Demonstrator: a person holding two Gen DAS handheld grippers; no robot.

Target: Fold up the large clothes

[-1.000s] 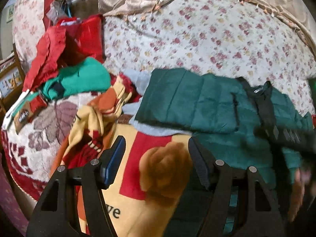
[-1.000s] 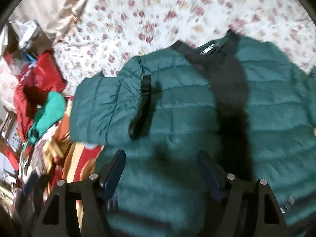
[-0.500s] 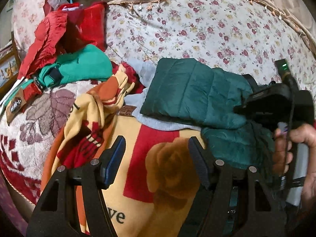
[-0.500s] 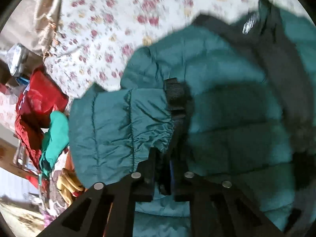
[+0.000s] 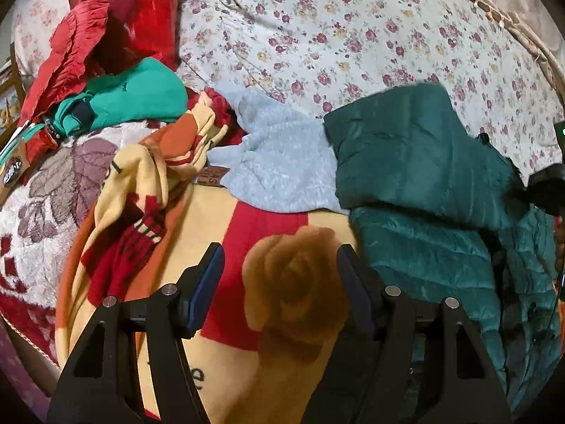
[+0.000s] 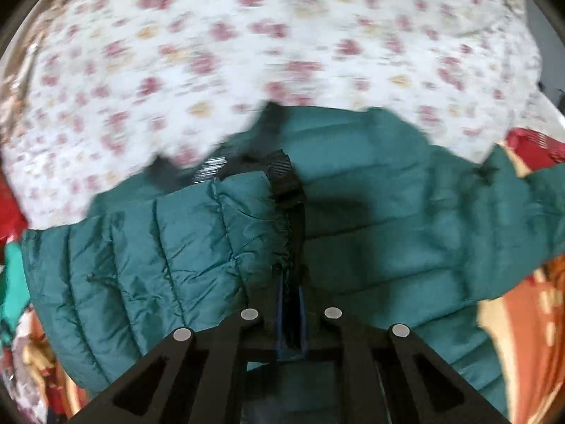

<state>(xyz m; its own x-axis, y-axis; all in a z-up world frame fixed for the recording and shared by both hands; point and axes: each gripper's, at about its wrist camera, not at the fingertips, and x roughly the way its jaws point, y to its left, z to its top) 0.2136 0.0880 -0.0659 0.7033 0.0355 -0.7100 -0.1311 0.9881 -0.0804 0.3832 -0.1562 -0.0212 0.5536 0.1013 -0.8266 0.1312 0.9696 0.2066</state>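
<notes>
A dark green quilted jacket lies on the bed at the right of the left wrist view, its sleeve folded across the body. My left gripper is open and empty, above a rose-patterned blanket, left of the jacket. In the right wrist view my right gripper is shut on the jacket sleeve's black cuff and holds the green sleeve over the jacket body. The right gripper's body shows at the far right edge of the left wrist view.
A floral bedsheet covers the bed behind. A grey fleece garment lies beside the jacket. A yellow-orange cloth, a bright green garment and a red jacket are piled at the left.
My right gripper closed on the sleeve cuff and has carried the sleeve across the jacket body. The left gripper stayed open, shifting slightly left.
</notes>
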